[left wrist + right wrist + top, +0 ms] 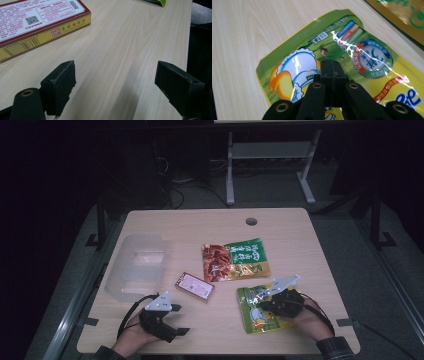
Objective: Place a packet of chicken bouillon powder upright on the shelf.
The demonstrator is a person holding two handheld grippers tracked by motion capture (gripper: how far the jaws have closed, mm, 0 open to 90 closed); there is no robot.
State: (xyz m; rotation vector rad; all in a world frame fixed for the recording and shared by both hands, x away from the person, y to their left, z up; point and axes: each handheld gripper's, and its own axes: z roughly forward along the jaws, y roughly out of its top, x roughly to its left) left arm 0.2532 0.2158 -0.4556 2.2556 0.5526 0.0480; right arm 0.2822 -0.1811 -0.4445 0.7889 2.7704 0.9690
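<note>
A yellow-green snack pouch (254, 320) (294, 45) printed with a cartoon duck lies flat at the front right of the wooden table (200, 227). My right gripper (262, 304) (332, 68) rests over it, jaws pressed together, and nothing shows between them. A flat red and yellow box (195, 286) (37, 22) lies near the table's middle front. My left gripper (180, 320) (115, 80) hovers low at the front left, just short of the box, open with bare wood between its jaws.
A clear plastic container (137, 267) stands at the left of the table. A red and green snack pouch (235, 260) (407, 15) lies in the middle, beyond the duck pouch. A cable hole (251, 221) is near the far edge. Table legs and cables stand behind.
</note>
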